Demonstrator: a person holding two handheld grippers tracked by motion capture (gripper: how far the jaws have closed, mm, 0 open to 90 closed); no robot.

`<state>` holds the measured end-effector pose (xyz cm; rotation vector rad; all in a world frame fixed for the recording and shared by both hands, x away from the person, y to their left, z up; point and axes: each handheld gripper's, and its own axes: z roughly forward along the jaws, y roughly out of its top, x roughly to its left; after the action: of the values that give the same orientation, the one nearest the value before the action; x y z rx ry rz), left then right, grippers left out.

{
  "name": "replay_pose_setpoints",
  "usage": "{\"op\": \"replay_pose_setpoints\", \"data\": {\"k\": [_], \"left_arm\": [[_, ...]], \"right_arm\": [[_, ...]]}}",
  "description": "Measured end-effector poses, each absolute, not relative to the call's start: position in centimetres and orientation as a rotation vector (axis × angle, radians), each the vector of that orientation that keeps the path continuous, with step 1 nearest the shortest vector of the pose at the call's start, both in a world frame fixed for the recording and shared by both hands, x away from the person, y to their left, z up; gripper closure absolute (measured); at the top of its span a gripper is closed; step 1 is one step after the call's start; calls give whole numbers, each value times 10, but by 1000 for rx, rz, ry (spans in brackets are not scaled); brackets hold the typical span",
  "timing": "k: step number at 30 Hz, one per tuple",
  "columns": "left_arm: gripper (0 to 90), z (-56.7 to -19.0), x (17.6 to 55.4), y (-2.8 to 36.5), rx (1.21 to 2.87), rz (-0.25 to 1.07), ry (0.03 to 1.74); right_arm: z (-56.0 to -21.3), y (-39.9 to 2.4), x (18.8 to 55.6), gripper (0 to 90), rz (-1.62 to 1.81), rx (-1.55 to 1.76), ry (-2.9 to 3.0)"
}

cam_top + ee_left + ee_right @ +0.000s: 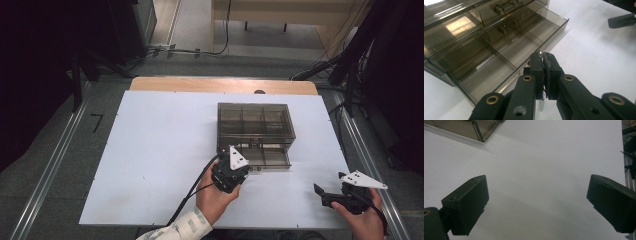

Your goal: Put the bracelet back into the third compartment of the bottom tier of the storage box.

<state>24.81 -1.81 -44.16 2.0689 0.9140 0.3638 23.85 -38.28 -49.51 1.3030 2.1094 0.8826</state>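
Our left tongs [543,58] pinched a small screw [540,53] at the open drawer [499,50]. Our right tongs [536,205] gaped wide over bare white bench [150,150].

Overhead view; tong views share box [255,134].

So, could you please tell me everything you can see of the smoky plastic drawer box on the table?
The drawer box is a translucent, smoke-grey plastic organiser standing upright on the white table, right of centre. Its drawers are split by thin dividers into compartments that look empty. The bottom drawer is pulled out toward the person. The left gripper is at that drawer's front edge, jaws shut on a small metal piece that I cannot identify. The open right gripper stands apart from it.
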Motion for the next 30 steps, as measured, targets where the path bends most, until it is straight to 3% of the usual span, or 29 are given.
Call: {"op": "replay_pose_setpoints", "data": {"k": [30], "left_arm": [[877, -431, 261, -40, 2050, 344, 885]], "right_arm": [[-495, -383, 239, 25, 890, 1307, 2107]]}}
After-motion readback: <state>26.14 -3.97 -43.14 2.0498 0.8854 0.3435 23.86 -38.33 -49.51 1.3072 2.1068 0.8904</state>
